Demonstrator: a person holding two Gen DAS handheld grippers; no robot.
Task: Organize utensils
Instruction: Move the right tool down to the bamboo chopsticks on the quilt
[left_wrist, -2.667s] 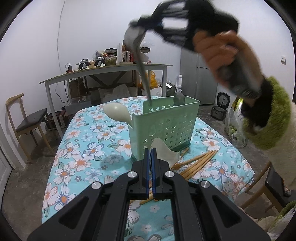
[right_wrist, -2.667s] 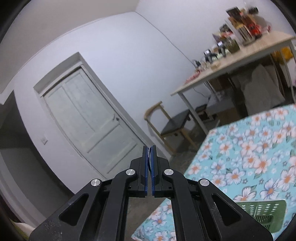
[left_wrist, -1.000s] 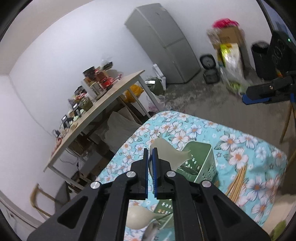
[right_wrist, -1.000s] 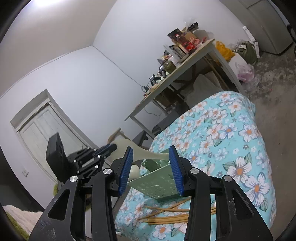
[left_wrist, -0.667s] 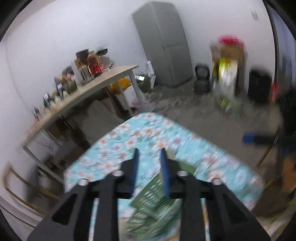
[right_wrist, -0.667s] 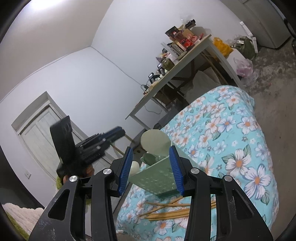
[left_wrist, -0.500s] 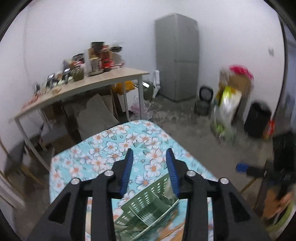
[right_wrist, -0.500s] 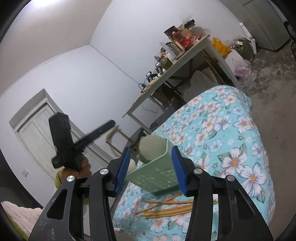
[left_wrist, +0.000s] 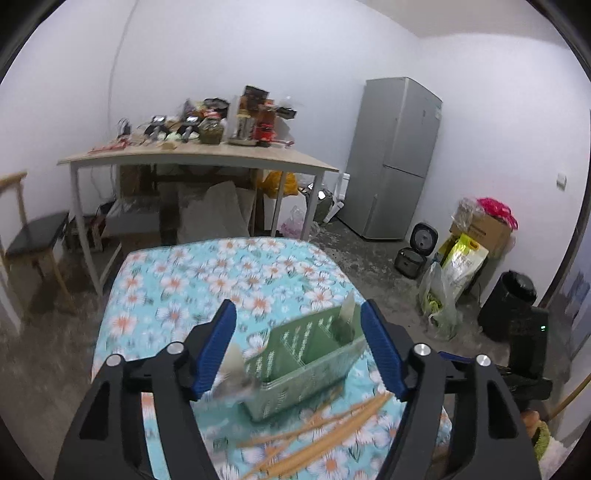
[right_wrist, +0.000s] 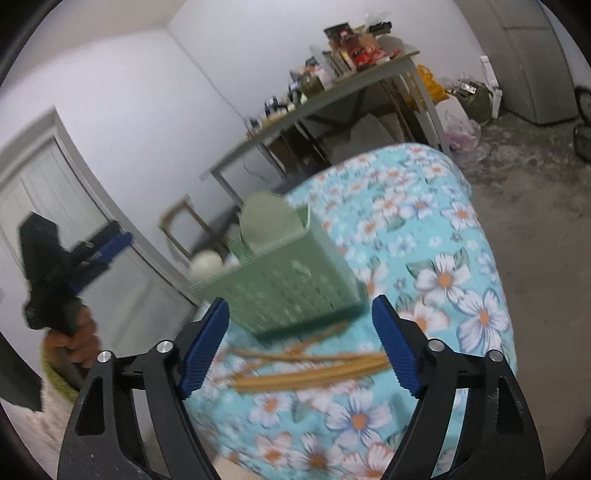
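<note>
Standing on the flowered tabletop (left_wrist: 173, 284) is a green basket (left_wrist: 306, 354) with inner compartments; pale spoons (right_wrist: 266, 218) rise from its far-left end in the right wrist view, though which compartment holds them I cannot tell; a blurred pale utensil (left_wrist: 231, 363) shows at the basket's left end in the left wrist view; a bundle of wooden chopsticks (right_wrist: 310, 369) lies flat on the cloth just on the near side of the basket, apart from it or barely touching, too blurred to say; the left hand-held gripper (left_wrist: 297, 350) is spreading, its blue pads wide apart with nothing pinched, the basket seen through the gap beyond them; the right hand-held gripper (right_wrist: 301, 349) is likewise spreading and holds nothing, with the chopsticks and basket beyond its pads; in the right wrist view the left hand-held gripper appears at far left, gripped by a hand (right_wrist: 79, 338); a cluttered desk (left_wrist: 199, 157) and a fridge (left_wrist: 397, 158) stand well beyond.
</note>
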